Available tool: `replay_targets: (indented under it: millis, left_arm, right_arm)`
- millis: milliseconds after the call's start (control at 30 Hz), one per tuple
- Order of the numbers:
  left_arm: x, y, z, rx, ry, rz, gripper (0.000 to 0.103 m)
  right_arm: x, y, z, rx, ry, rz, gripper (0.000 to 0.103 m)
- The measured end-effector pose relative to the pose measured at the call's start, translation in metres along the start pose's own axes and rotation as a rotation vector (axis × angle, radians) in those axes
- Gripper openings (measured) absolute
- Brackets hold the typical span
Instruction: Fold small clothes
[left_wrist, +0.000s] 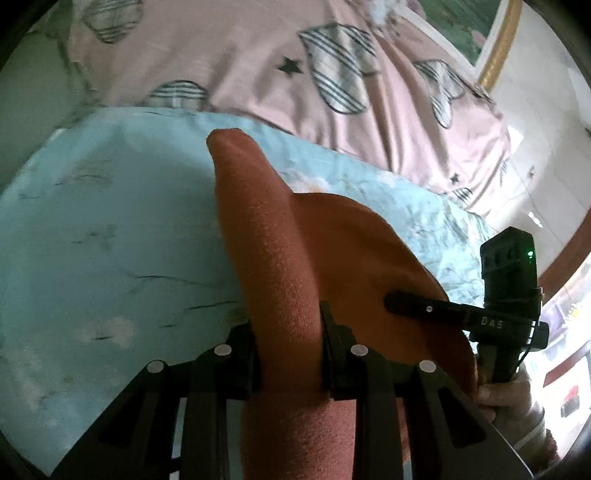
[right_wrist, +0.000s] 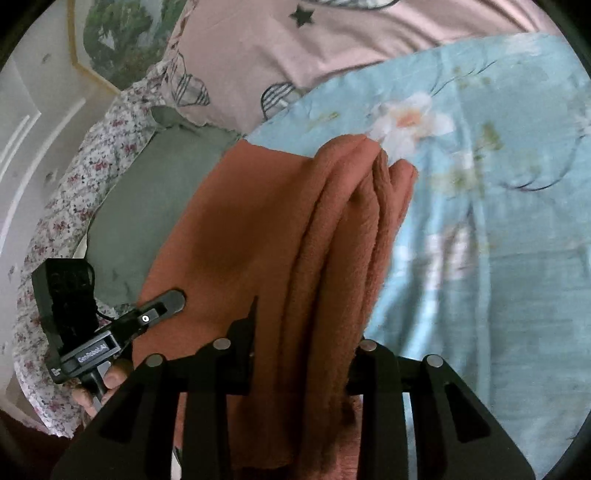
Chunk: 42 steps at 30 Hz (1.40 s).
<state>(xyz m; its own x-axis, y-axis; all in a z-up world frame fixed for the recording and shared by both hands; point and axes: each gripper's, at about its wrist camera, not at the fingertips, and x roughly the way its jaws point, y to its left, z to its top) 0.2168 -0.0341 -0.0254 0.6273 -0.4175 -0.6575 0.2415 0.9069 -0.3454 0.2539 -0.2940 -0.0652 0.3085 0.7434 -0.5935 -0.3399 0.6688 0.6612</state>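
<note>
My left gripper and my right gripper each clamp bunched folds of the rust-orange terry-knit garment, lifted above the pale blue floral bedsheet. It looks light, floppy and grippy; I'd grip along its edges.

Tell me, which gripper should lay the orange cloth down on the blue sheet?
Probably the right gripper: it pinches several stacked folds of the orange cloth above open blue sheet. The left gripper holds one fold.

Your orange cloth runs off the bottom edge in both views, and its folds bury each claw's fingertips.
</note>
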Motion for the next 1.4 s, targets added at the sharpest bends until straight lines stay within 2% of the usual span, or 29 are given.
replay_targets:
  millis: [100,200,267,333,467,567,733,833,933,1033,1100,1167,1200,1233,1267,1333,1400]
  left_arm:
    - [-0.008,0.030,-0.005,-0.016,0.015,0.049,0.027]
    - [0.007,0.055,-0.020,-0.051,0.055,0.079,0.029]
    - [0.018,0.068,-0.029,-0.082,0.075,0.088,0.035]
    - [0.014,0.076,-0.034,-0.120,0.068,0.076,0.047]
    - [-0.019,0.080,-0.040,-0.120,0.025,0.093,0.052]
    - [-0.051,0.090,-0.047,-0.113,-0.005,0.127,0.055]
    - [-0.090,0.110,-0.058,-0.125,-0.035,0.224,0.055]
    - [-0.111,0.124,-0.060,-0.169,-0.093,0.312,0.055]
    - [-0.110,0.132,-0.058,-0.194,-0.068,0.250,0.055]
    - [-0.100,0.122,-0.058,-0.169,-0.048,0.202,0.055]
    - [-0.092,0.112,-0.058,-0.154,-0.039,0.160,0.055]
    - [-0.083,0.099,-0.057,-0.132,-0.029,0.113,0.055]
    - [-0.078,0.093,-0.056,-0.121,-0.028,0.095,0.054]
    - [-0.075,0.086,-0.056,-0.107,-0.030,0.075,0.053]
    - [-0.072,0.079,-0.055,-0.096,-0.032,0.055,0.053]
    - [-0.066,0.064,-0.055,-0.068,-0.032,-0.008,0.053]
    - [-0.059,0.054,-0.054,-0.048,-0.019,-0.020,0.053]
  right_arm:
    - [0.016,-0.004,-0.004,0.024,0.021,-0.050,0.034]
    - [0.015,-0.011,-0.009,0.066,0.031,-0.071,0.043]
    - [0.006,-0.011,-0.012,0.063,0.018,-0.112,0.050]
    - [-0.010,-0.010,-0.013,0.064,-0.010,-0.141,0.055]
    - [-0.048,-0.005,-0.015,0.052,-0.104,-0.188,0.057]
    - [-0.061,0.002,-0.013,0.026,-0.140,-0.161,0.057]
    - [-0.039,0.017,-0.003,-0.006,-0.105,-0.132,0.057]
    - [-0.017,0.009,0.004,0.013,-0.071,-0.140,0.057]
    - [-0.003,-0.001,0.009,0.040,-0.053,-0.142,0.057]
    - [0.006,-0.010,0.019,0.064,-0.054,-0.129,0.057]
    - [0.010,-0.015,0.029,0.090,-0.065,-0.090,0.056]
    - [0.012,-0.016,0.036,0.102,-0.069,-0.074,0.047]
    - [0.014,-0.015,0.041,0.102,-0.065,-0.080,0.025]
    - [0.013,-0.011,0.045,0.098,-0.065,-0.092,0.012]
    - [0.010,-0.008,0.046,0.093,-0.075,-0.089,0.012]
    - [-0.017,0.013,0.045,0.042,-0.158,-0.051,0.012]
    - [-0.039,0.025,0.038,0.004,-0.220,-0.059,0.012]
